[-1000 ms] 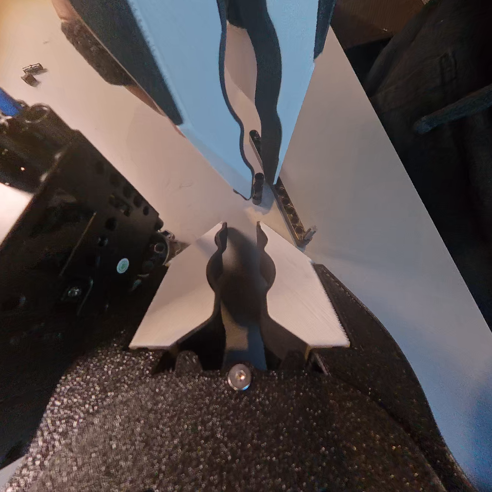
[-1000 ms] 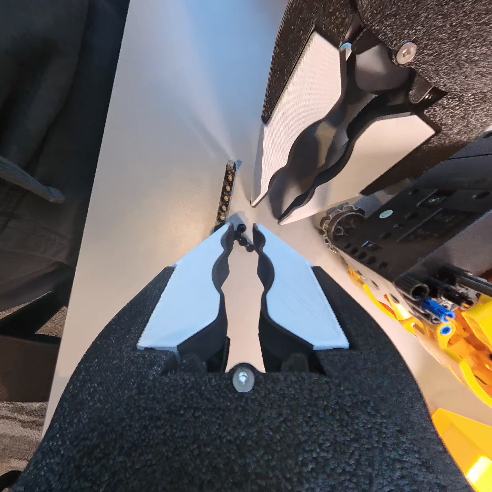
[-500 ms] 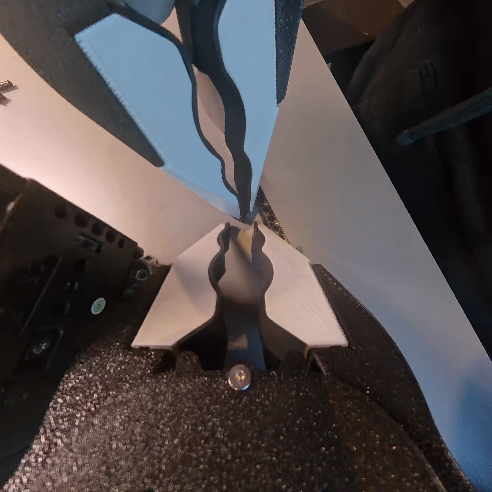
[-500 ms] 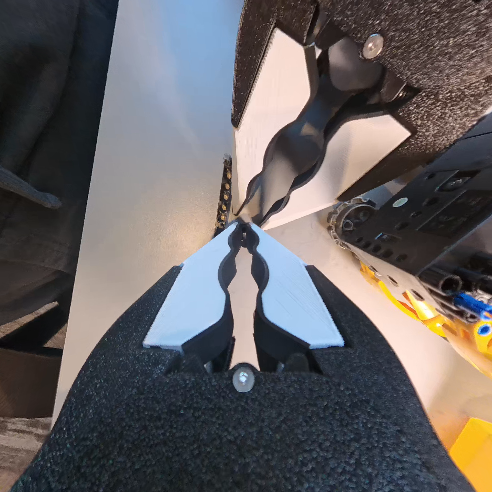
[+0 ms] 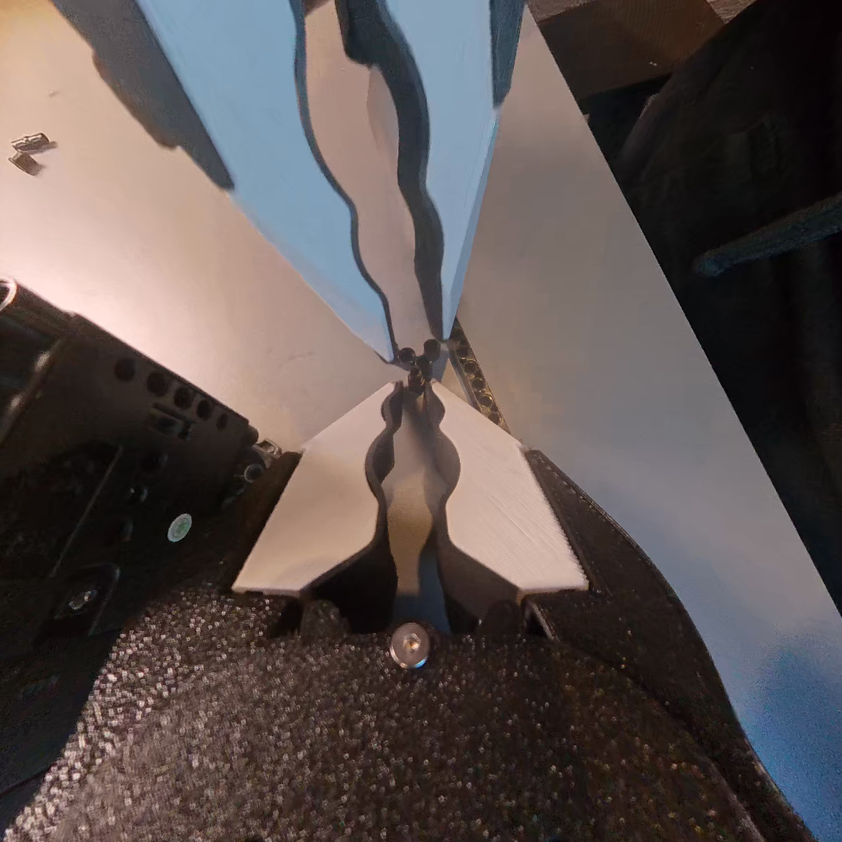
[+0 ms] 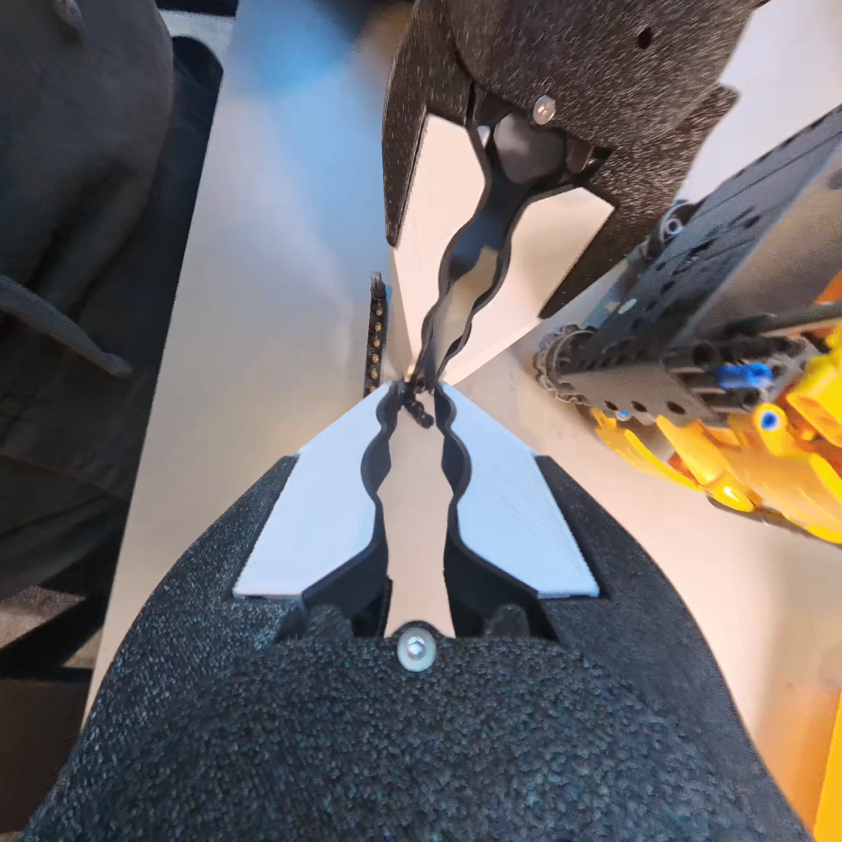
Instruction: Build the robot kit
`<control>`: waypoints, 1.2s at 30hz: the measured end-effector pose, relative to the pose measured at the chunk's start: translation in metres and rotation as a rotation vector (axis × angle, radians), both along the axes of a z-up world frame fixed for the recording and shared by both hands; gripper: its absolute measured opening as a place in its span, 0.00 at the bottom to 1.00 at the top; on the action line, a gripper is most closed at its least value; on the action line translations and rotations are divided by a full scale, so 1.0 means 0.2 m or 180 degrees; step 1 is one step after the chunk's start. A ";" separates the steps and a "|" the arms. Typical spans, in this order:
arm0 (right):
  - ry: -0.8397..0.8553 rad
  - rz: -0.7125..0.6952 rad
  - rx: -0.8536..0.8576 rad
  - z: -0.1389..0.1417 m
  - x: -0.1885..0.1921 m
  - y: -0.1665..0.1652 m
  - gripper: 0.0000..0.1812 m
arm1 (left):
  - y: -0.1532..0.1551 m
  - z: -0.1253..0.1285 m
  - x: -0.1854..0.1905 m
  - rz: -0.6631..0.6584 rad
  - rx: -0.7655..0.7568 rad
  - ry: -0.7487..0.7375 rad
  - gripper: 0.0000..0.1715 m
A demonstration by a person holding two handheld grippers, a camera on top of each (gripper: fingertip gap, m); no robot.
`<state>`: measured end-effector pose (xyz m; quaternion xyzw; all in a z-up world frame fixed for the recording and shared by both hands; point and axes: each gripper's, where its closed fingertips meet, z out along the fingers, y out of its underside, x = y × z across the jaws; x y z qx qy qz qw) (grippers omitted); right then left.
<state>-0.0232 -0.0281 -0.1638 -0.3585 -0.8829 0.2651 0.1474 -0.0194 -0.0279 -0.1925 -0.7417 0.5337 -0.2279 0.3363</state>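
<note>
Above the white table point(image 5: 592, 410), beside the holed beam point(image 5: 478, 387), we meet tip to tip: left gripper point(image 5: 414, 387) pinching a small black connector point(image 5: 417, 369), right gripper point(image 6: 417, 392) narrowly parted around it, seemingly for handover.

worktop point(image 6: 273, 273) white | small connector pieces point(image 5: 419, 362) black | holed beam point(image 6: 376, 337) black | brick model point(image 6: 752, 433) yellow, black, blue pins

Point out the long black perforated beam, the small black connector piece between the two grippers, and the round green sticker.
Long black perforated beam point(image 6: 376, 336): right wrist view, mid-length.
Small black connector piece point(image 5: 420, 364): left wrist view, its centre.
Round green sticker point(image 5: 179, 527): left wrist view, its face.
</note>
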 end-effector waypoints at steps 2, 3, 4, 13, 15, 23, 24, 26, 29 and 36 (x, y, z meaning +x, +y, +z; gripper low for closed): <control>0.0115 -0.0141 -0.0071 0.06 0.02 0.03 0.10 | 0.00 0.00 0.00 0.0017 0.0027 0.0011 0.02; 0.0171 -0.0262 -0.0061 0.09 0.03 0.08 0.10 | 0.00 0.00 0.00 0.0026 0.0035 0.0014 0.03; 0.0214 -0.0413 -0.0033 0.12 0.05 0.14 0.10 | 0.00 0.00 0.00 0.0038 0.0048 0.0019 0.03; 0.0080 -0.2253 0.0558 0.05 0.36 0.96 0.10 | 0.02 0.00 -0.04 0.0388 0.0149 0.0113 0.02; 0.0043 -0.2521 0.0501 0.01 0.37 1.04 0.10 | 0.02 0.00 -0.05 0.0484 0.0149 0.0121 0.02; -0.0077 -0.3076 0.0067 -0.13 0.31 1.20 0.07 | 0.00 0.00 -0.07 0.0646 0.0065 0.0034 0.03; -0.0080 -0.3102 0.0074 -0.13 0.31 1.21 0.04 | -0.01 0.00 -0.08 0.0637 0.0045 0.0022 0.03; -0.0072 -0.3079 0.0039 -0.14 0.31 1.21 0.02 | -0.05 0.01 -0.07 0.0537 -0.0026 -0.0037 0.05; -0.0040 -0.2987 0.0049 -0.13 0.32 1.20 0.02 | -0.08 0.05 -0.05 0.0438 -0.0043 -0.0186 0.06; 0.0307 -0.2102 -0.0345 0.07 0.25 0.75 0.01 | -0.04 0.16 -0.09 0.0555 0.0067 -0.0440 0.08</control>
